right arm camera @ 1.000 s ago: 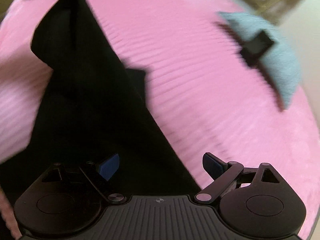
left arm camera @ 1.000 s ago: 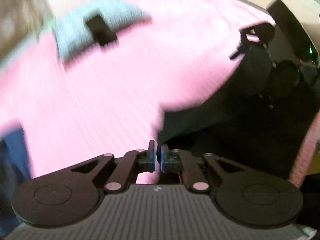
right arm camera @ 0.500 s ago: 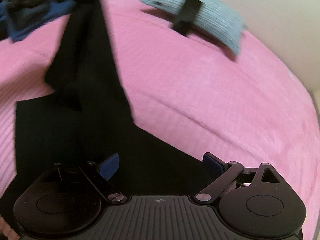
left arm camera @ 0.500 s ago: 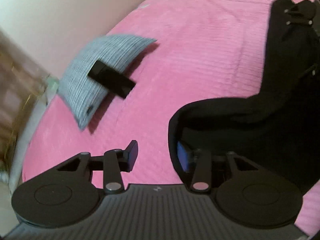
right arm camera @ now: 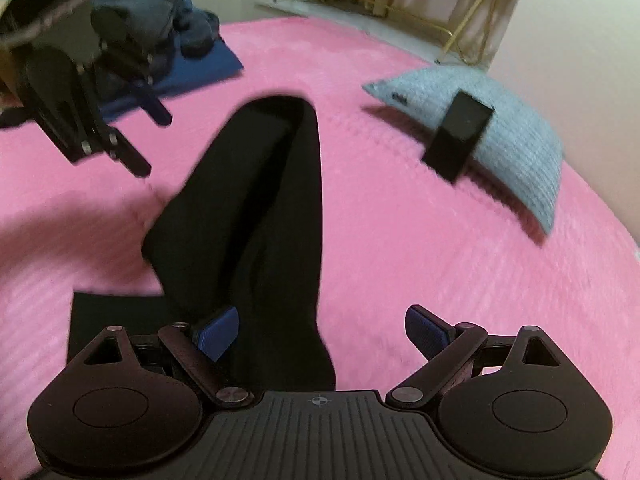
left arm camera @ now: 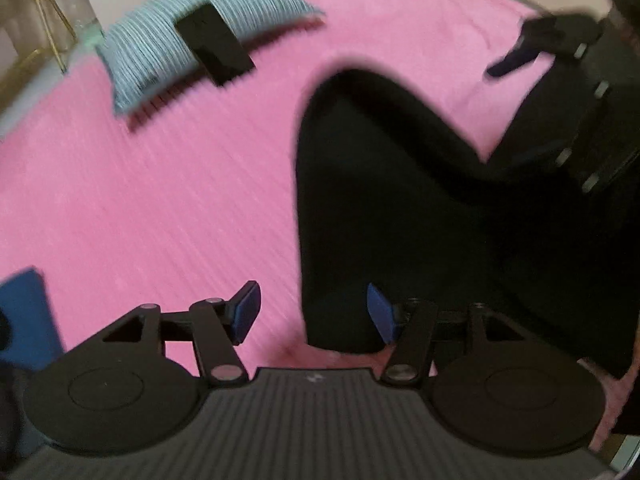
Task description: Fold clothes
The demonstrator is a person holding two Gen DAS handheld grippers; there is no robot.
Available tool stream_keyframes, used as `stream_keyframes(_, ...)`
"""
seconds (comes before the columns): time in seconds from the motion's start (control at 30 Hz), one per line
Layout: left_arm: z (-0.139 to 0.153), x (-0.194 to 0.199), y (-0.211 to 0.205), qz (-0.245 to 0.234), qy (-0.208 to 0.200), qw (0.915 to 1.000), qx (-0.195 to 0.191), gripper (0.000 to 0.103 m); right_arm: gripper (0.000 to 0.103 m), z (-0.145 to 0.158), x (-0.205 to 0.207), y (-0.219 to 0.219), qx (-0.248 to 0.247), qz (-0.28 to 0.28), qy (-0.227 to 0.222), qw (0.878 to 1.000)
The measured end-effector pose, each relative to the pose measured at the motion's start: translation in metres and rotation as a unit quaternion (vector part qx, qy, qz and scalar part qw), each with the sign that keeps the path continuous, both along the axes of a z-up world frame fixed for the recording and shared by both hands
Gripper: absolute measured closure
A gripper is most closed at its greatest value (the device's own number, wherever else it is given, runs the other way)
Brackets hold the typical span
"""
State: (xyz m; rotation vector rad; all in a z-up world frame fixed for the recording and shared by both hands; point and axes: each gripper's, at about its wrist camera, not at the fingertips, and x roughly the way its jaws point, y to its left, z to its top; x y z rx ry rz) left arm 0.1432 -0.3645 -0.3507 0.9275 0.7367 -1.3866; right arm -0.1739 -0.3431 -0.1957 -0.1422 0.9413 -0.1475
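I had the long black cloth garment (right arm camera: 256, 216) lying on the pink ribbed bedspread (right arm camera: 400, 240), a narrow doubled length of it running away from my right gripper (right arm camera: 320, 334) toward the middle of the bed, with a flatter black panel spreading off to the left near the camera. The right gripper stood with its jaws apart, the cloth's near end passing between the blue pads (right arm camera: 218, 334) without being pinched. On the other side, my left gripper (left arm camera: 312, 312) was opening; its right pad sat against the edge of the black fabric and its left pad over bare pink cover, so nothing was clamped there either.

I judged the step to be the laying-down of a fold, with both ends let go. To do it well I would lift each gripper straight off, so the soft cloth did not drag and skew. The folded strip looked a little twisted along its length, so I would smooth it flat before the next fold, then take the far rounded end and bring it squarely over the near edge.

The grey-blue knitted pillow (right arm camera: 504, 128) with the flat black rectangular device (right arm camera: 460, 136) leaning on it lay well apart, as did the heap of dark blue clothes (right arm camera: 168, 32) at the far corner, so neither crowded the fold.
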Motion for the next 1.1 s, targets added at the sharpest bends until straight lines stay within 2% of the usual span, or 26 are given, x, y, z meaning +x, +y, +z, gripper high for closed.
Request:
stream_keyframes(0.07, -0.028, -0.002, -0.005, -0.009, 0.003, 0.9999, -0.006, 0.049, 0.010, -0.007, -0.018, -0.001, -0.013, -0.017, 0.021, 1.000)
stream_keyframes(0.17, -0.065, 0.006, -0.019, -0.017, 0.009, 0.9998, -0.008, 0.061, 0.010, -0.013, -0.049, 0.003, -0.033, -0.056, 0.057, 0.996)
stream_keyframes(0.23, -0.072, 0.018, -0.021, -0.021, 0.042, 0.9989, -0.007, 0.101, 0.010, -0.016, -0.063, 0.003, -0.035, -0.096, 0.076, 0.992)
stream_keyframes(0.27, -0.074, 0.025, -0.021, -0.023, 0.058, 0.9981, -0.008, 0.103, 0.010, -0.016, -0.069, 0.006, -0.036, -0.117, 0.084, 0.989)
stream_keyframes(0.33, -0.048, 0.039, -0.006, -0.036, 0.069, 0.9968, -0.017, 0.103, 0.010, -0.014, -0.077, 0.013, -0.033, -0.161, 0.094, 0.982)
stream_keyframes(0.4, -0.005, 0.060, 0.018, -0.046, 0.067, 0.9966, -0.017, 0.103, 0.010, -0.008, -0.082, 0.022, -0.016, -0.205, 0.094, 0.974)
stream_keyframes(0.5, 0.062, 0.099, 0.041, -0.038, 0.015, 0.9992, -0.005, 0.103, 0.010, 0.007, -0.079, 0.045, 0.018, -0.250, 0.081, 0.965)
stream_keyframes(0.57, 0.096, 0.126, 0.045, -0.025, -0.009, 0.9996, 0.008, 0.103, 0.010, 0.015, -0.073, 0.065, 0.030, -0.259, 0.067, 0.963)
stream_keyframes(0.67, 0.125, 0.149, 0.036, 0.000, -0.102, 0.9945, 0.024, 0.101, 0.010, 0.022, -0.065, 0.089, 0.045, -0.259, 0.056, 0.963)
stream_keyframes(0.7, 0.125, 0.150, 0.033, 0.012, -0.144, 0.9893, 0.023, 0.098, 0.010, 0.023, -0.063, 0.094, 0.048, -0.257, 0.056, 0.964)
stream_keyframes(0.77, 0.120, 0.140, 0.036, 0.027, -0.200, 0.9793, 0.018, 0.088, 0.010, 0.016, -0.065, 0.102, 0.062, -0.256, 0.061, 0.963)
stream_keyframes(0.8, 0.115, 0.129, 0.042, 0.030, -0.196, 0.9801, 0.008, 0.083, 0.010, 0.012, -0.066, 0.105, 0.070, -0.256, 0.063, 0.962)
stream_keyframes(0.83, 0.108, 0.118, 0.051, 0.027, -0.165, 0.9860, 0.001, 0.083, 0.010, 0.006, -0.070, 0.107, 0.077, -0.256, 0.071, 0.961)
stream_keyframes(0.87, 0.100, 0.106, 0.060, 0.024, -0.132, 0.9910, -0.005, 0.081, 0.010, 0.002, -0.074, 0.112, 0.083, -0.256, 0.079, 0.960)
stream_keyframes(0.93, 0.067, 0.067, 0.073, 0.006, -0.039, 0.9992, 0.008, 0.075, 0.010, -0.007, -0.086, 0.116, 0.094, -0.259, 0.095, 0.957)
stream_keyframes(0.97, 0.050, 0.047, 0.079, -0.002, 0.006, 0.9999, 0.016, 0.075, 0.010, -0.013, -0.093, 0.115, 0.099, -0.262, 0.102, 0.955)
stream_keyframes(1.03, 0.007, 0.005, 0.084, -0.014, 0.063, 0.9967, 0.049, 0.074, 0.010, -0.023, -0.106, 0.114, 0.109, -0.269, 0.112, 0.950)
stream_keyframes(1.07, -0.014, -0.015, 0.085, -0.018, 0.090, 0.9938, 0.063, 0.074, 0.010, -0.025, -0.115, 0.114, 0.113, -0.272, 0.116, 0.949)
stream_keyframes(1.1, -0.028, -0.028, 0.081, -0.011, 0.098, 0.9929, 0.066, 0.074, 0.010, -0.026, -0.123, 0.115, 0.113, -0.274, 0.119, 0.948)
